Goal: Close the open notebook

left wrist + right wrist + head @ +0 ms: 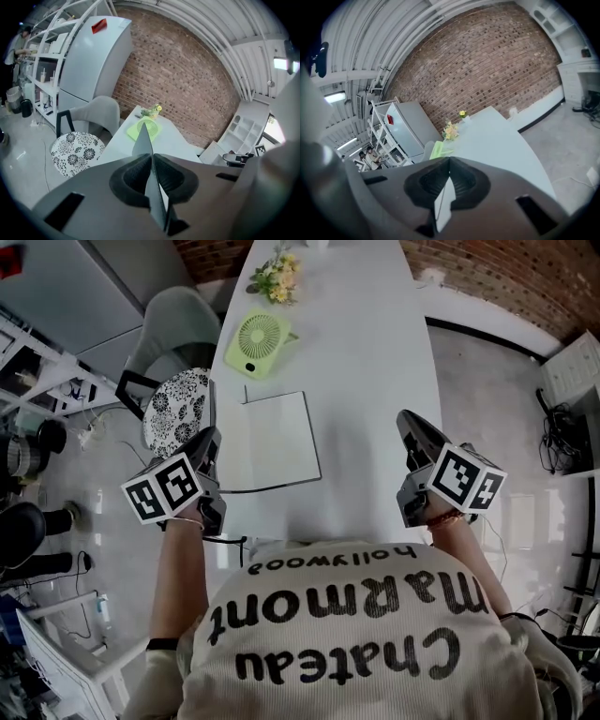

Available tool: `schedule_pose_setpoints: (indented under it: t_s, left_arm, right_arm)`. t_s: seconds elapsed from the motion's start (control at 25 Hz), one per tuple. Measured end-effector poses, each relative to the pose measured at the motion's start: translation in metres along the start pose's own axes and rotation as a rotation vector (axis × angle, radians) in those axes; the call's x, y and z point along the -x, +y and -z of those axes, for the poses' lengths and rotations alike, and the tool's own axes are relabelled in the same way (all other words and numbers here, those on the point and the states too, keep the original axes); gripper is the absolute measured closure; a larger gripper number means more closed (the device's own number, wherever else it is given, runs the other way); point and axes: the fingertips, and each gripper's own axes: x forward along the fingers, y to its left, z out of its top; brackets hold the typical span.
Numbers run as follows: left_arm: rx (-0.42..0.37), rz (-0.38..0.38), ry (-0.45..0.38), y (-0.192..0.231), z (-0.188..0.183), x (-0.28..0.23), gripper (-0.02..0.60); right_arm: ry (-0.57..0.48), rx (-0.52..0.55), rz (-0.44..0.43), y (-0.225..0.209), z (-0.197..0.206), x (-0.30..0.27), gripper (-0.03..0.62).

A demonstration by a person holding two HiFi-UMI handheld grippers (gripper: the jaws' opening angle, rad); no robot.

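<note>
The table (375, 362) is seen steeply from above in the head view, close over its near end. Both gripper views are aimed low along it towards the far brick wall (187, 79); the green fan (258, 341) is shared by all

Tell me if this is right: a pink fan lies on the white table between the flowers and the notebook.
Not quite: the head view shows the fan is light green, not pink. It does lie on the white table between flowers and notebook.
</note>
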Motion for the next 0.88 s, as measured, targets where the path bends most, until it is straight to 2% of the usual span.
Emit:
schedule_pose_setpoints:
  t_s: [0.12,0.48,0.88]
  left_arm:
    - [-0.003,-0.013,-0.009,-0.005,0.002,0.000,0.557]
    - [-0.023,0.018,0.010,-0.032,0.012,-0.016,0.551]
    - [-0.039,0.008,0.030,-0.039,0.025,-0.026,0.545]
  right_arm:
    - [0.000,-0.011,-0.028,-0.004,0.001,0.004,0.591]
    - [0.005,-0.013,-0.007,-0.018,0.000,0.010,0.591]
    - [0.008,-0.029,-0.011,-0.022,0.006,0.013,0.591]
